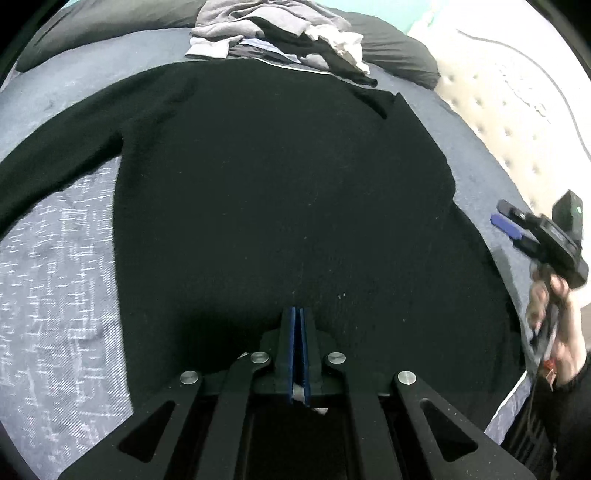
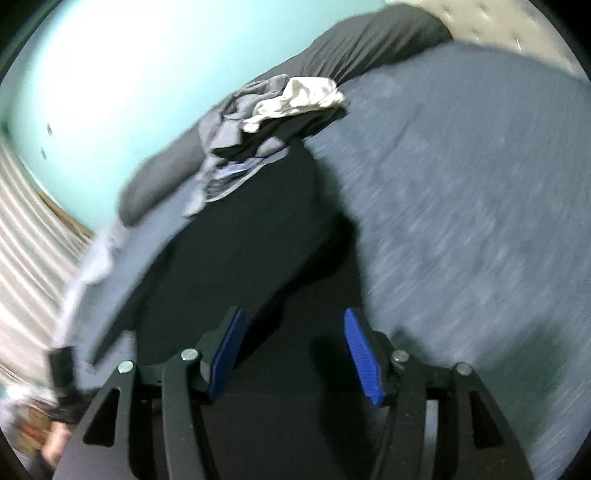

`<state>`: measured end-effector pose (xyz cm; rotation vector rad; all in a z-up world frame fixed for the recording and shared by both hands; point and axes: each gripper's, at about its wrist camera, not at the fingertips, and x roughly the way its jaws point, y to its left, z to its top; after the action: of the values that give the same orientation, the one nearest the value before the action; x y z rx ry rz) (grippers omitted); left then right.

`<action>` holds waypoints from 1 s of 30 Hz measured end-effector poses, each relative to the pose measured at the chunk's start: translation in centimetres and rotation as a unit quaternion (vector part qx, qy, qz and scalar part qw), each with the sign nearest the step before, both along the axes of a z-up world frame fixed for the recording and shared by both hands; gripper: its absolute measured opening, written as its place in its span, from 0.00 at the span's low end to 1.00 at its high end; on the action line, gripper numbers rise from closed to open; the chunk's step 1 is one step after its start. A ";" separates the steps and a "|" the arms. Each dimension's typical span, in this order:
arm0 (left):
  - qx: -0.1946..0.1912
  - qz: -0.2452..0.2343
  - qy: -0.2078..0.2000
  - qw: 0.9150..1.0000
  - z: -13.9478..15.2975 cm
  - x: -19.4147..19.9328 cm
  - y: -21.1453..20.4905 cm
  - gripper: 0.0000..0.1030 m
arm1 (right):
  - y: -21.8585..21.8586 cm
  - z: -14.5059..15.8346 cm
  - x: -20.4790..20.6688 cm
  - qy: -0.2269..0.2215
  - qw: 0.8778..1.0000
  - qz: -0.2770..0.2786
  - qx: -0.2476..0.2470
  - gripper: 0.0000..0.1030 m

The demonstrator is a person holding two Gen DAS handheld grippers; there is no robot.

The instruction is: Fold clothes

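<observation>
A black long-sleeved sweater (image 1: pixel 280 192) lies spread flat on the blue-grey bedcover (image 1: pixel 55 280), one sleeve stretched out to the left. My left gripper (image 1: pixel 297 312) is shut, its blue pads pressed together just over the sweater's near hem; whether it pinches the fabric I cannot tell. My right gripper (image 2: pixel 293 317) is open and empty above the sweater's right side (image 2: pixel 251 236). It also shows in the left wrist view (image 1: pixel 498 212), held in a hand off the sweater's right edge. The right wrist view is blurred by motion.
A pile of grey, white and black clothes (image 1: pixel 273 33) lies at the far end of the bed, with dark pillows (image 1: pixel 399 48) behind it. A tufted beige headboard (image 1: pixel 517 122) stands on the right. A turquoise wall (image 2: pixel 110 74) lies beyond.
</observation>
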<state>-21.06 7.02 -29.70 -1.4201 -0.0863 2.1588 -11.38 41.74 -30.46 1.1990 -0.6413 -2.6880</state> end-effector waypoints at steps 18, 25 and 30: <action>0.027 0.008 -0.005 1.000 -1.6 6.3 -6.9 0.03 | -1.9 -4.2 -11.4 -0.081 0.945 0.126 0.291 0.55; 0.037 0.008 -0.009 0.999 -1.9 6.5 -7.8 0.03 | -1.7 -4.0 -12.2 -0.047 0.943 0.117 0.307 0.30; 0.036 0.007 -0.009 0.999 -1.9 6.8 -8.1 0.03 | -1.6 -4.3 -12.4 -0.050 0.946 0.120 0.298 0.08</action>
<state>-14.26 -1.03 -31.59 -1.4021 -0.1797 2.1334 -23.75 40.16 -34.80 1.4246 0.3341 -2.6914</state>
